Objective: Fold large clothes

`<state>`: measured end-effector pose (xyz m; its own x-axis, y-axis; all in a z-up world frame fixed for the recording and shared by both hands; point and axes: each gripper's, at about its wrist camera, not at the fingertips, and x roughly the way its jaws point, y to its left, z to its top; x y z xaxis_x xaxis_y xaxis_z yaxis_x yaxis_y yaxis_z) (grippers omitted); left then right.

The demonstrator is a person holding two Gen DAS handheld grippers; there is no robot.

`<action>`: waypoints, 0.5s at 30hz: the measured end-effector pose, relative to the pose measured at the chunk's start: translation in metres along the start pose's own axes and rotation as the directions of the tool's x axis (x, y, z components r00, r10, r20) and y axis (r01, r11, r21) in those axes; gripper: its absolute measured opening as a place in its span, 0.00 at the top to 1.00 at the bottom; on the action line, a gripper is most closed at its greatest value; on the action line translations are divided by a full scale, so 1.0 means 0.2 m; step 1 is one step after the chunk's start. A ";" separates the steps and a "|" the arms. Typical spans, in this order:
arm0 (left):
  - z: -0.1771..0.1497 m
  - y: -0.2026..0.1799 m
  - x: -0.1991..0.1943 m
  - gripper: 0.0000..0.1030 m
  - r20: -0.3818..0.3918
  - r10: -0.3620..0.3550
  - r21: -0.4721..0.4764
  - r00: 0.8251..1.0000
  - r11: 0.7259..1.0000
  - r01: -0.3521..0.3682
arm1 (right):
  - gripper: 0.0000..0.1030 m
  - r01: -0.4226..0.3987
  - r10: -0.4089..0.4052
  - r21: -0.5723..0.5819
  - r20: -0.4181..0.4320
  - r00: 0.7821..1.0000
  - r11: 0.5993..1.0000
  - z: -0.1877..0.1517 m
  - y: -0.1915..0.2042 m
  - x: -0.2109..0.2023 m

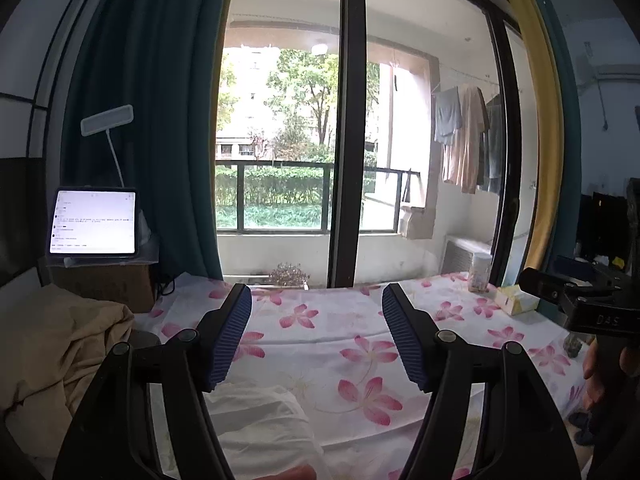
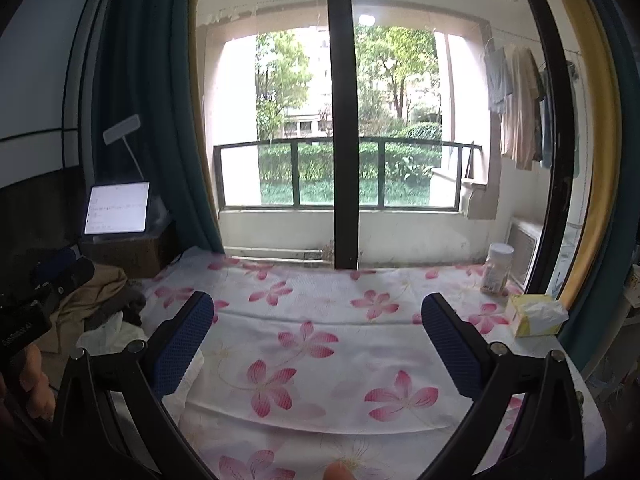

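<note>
A white garment [image 1: 260, 420] lies crumpled on the flower-print bed sheet [image 1: 340, 344], just below and in front of my left gripper [image 1: 316, 296]. That gripper is open, with nothing between its blue pads [image 1: 230, 336]. My right gripper [image 2: 316, 304] hovers over the bare sheet [image 2: 320, 340], also open and holding nothing. In the right wrist view the white garment [image 2: 120, 334] shows at the left, beside and behind the left pad [image 2: 184, 340]. A heap of tan and dark clothes [image 2: 100, 292] lies at the bed's left end, and its tan part [image 1: 60, 344] also shows in the left wrist view.
A yellow tissue box [image 2: 536, 316] and a lidded jar [image 2: 498, 268] stand at the bed's far right corner. A lit tablet [image 1: 94, 222] sits on a box at the left. Glass balcony doors [image 1: 348, 120] and a blue curtain [image 1: 160, 120] close the far side.
</note>
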<state>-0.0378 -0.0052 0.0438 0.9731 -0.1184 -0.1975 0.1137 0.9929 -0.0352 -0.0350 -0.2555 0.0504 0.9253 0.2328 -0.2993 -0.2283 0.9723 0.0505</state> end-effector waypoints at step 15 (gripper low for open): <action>-0.03 0.01 0.03 0.31 -0.017 0.010 -0.015 1.000 1.000 -0.010 | 0.01 -0.008 0.008 -0.009 -0.040 0.999 1.000 -0.03 0.02 0.06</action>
<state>-0.0321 -0.0033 0.0355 0.9705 -0.1090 -0.2150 0.1011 0.9937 -0.0475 -0.0258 -0.2481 0.0415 0.9107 0.2396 -0.3364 -0.2388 0.9700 0.0444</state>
